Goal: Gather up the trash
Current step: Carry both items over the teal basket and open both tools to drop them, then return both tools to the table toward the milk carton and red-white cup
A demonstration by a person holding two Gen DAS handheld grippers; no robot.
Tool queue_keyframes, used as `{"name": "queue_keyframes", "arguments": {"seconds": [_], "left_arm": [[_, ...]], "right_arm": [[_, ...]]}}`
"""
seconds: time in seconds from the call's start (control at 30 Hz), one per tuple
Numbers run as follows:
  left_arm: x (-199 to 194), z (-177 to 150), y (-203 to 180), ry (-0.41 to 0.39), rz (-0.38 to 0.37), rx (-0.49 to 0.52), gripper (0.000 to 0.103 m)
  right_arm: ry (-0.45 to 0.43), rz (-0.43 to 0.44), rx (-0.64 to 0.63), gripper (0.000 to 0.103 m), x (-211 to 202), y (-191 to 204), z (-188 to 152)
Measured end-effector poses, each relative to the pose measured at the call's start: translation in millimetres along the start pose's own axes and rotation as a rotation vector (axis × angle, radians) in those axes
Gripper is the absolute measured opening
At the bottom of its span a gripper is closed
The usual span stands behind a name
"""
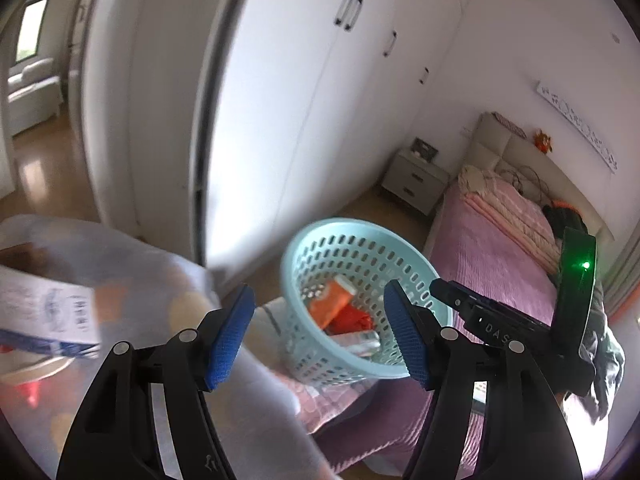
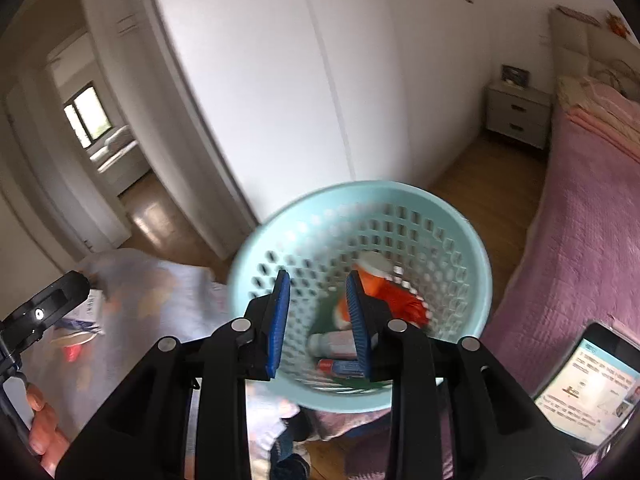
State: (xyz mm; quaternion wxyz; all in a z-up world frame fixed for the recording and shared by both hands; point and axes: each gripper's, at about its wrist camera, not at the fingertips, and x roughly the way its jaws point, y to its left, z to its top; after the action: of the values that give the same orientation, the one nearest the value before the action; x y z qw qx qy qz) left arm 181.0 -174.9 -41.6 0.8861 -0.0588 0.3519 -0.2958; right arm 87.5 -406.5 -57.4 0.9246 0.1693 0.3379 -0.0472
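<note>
Pale blue perforated basket (image 2: pixel 360 216) sat on the corner of the pink-quilted bed (image 2: pixel 580 240), at 12 o'clock from the right tongs (image 2: pixel 318 320) and tipped slightly toward them, presumably so that rubbish could be dropped straight in. Inside lay an orange wrapper (image 2: pixel 400 300), a white-capped orange container (image 2: pixel 374 264) and tube-like items (image 2: pixel 332 344) near the bottom; exact kinds too blurred to tell. Right tongs hung over the basket mouth, blue pads parted a modest way with nothing pinched between them: read as a piece just let go, though none was seen falling. Left tongs (image 1: pixel 320 336) stood wider apart, also empty, with the basket (image 1: pixel 360 292) ahead at 12 to 1 o'clock. At 9 o'clock from them, a pale patterned cloth (image 1: pixel 140 280) carried a blue-and-white printed carton (image 1: pixel 48 316) and something red (image 1: pixel 30 392), likely trash not yet collected. A lit phone (image 2: pixel 588 392) lay on the bed at 4 o'clock in the right view. Task judged partway done.
</note>
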Motion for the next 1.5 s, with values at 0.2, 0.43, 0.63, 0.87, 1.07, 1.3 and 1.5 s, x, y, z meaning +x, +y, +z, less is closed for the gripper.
{"name": "queue_keyframes", "arguments": {"seconds": [0.2,0.43,0.63,0.87,1.07,1.3,1.5], "left_arm": [[-61,2,36,-0.096,0.074,-0.049,0.065],[-123,3,101,-0.184,0.202,-0.137,0.065],[-149,-5,156,-0.215,0.317,-0.237,0.065],[-145,-30,210,-0.200,0.348,-0.347,0.065],[-143,-41,232,-0.215,0.327,-0.391,0.065],[-151,-48,243,-0.230,0.304,-0.437,0.065],[-142,-53,242,-0.200,0.287,-0.439,0.065]], "right_arm": [[-0.041,0.109,-0.136,0.048,-13,62,-1],[-0.040,0.255,-0.332,0.048,-8,144,-13],[-0.008,0.379,-0.497,0.063,10,214,-27],[0.042,0.483,-0.627,0.075,38,268,-39],[0.106,0.563,-0.702,0.081,68,298,-35],[0.172,0.674,-0.837,0.081,98,332,-41],[0.238,0.756,-0.835,0.082,120,342,-40]]}}
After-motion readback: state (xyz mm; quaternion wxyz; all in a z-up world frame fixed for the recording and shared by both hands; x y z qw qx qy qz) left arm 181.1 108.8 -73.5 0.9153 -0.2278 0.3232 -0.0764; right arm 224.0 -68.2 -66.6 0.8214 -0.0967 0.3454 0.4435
